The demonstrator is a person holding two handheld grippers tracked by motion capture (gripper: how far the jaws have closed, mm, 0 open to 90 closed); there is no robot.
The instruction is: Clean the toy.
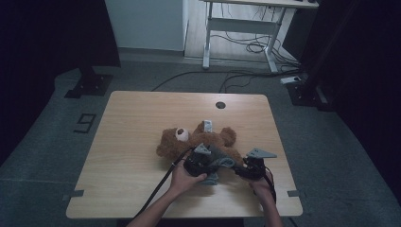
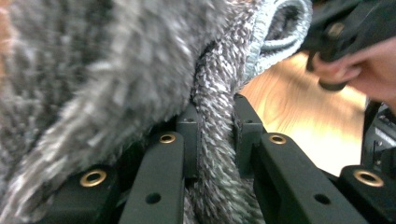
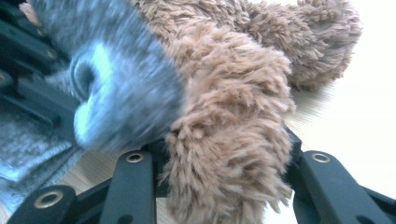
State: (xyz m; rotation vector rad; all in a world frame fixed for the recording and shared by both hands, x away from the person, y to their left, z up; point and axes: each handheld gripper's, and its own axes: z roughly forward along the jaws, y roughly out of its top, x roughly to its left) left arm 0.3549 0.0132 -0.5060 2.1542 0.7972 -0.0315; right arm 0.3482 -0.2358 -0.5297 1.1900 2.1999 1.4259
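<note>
Hidden: in the high view both grippers and the hands cover the bear's lower body, so how far the garment is on cannot be told.
Blur: the left gripper view shows the knit soft and smeared; the right gripper view cuts the bear off at the top and left.
Teddy bear (image 1: 198, 139): brown, shaggy plush with a pale muzzle, lying on its back near the middle of the surface (image 1: 137, 142), head toward the left edge, legs toward the near right corner.
Garment (image 2: 116, 70): grey, flecked knit with a lighter ribbed hem, bunched over the bear's lower half.
Left gripper (image 2: 215, 135): clamped on a fold of the grey knit.
Right gripper (image 3: 224, 182): jaws pressed against a brown furry limb on both sides, gripping it, the grey knit just beside it.
Hands: the other hand (image 2: 369, 65) shows blurred at the upper right of the left gripper view.
</note>
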